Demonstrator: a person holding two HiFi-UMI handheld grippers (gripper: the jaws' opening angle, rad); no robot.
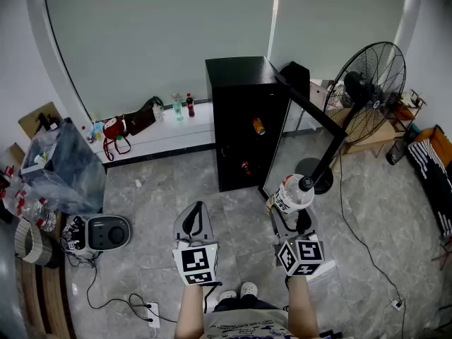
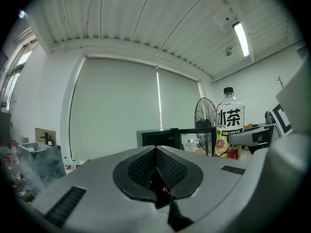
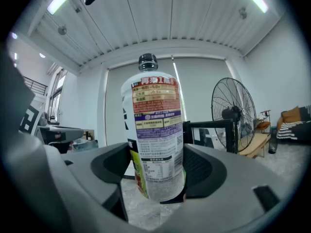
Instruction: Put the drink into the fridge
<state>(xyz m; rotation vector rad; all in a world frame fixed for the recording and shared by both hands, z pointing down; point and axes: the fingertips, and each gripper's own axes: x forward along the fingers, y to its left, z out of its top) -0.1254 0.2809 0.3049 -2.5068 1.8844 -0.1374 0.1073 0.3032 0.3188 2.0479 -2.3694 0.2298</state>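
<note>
The drink is a clear bottle [image 1: 292, 196] with a black cap and a white, orange and purple label. It stands upright between the pads of my right gripper [image 1: 291, 216], which is shut on its lower part [image 3: 156, 144]. The black fridge [image 1: 244, 119] stands ahead by the window wall, its door [image 1: 305, 136] swung open to the right. An orange can [image 1: 258, 126] and a red item [image 1: 246, 167] sit inside. My left gripper [image 1: 195, 210] is level, shut and empty; its pads [image 2: 146, 168] meet. In the left gripper view the bottle [image 2: 228, 125] shows at the right.
A large standing fan [image 1: 367, 94] is right of the fridge door. A bin with a grey bag [image 1: 60, 164] and a grey floor device [image 1: 106, 233] with cables are at the left. Bottles [image 1: 189, 104] and bags sit on the window ledge.
</note>
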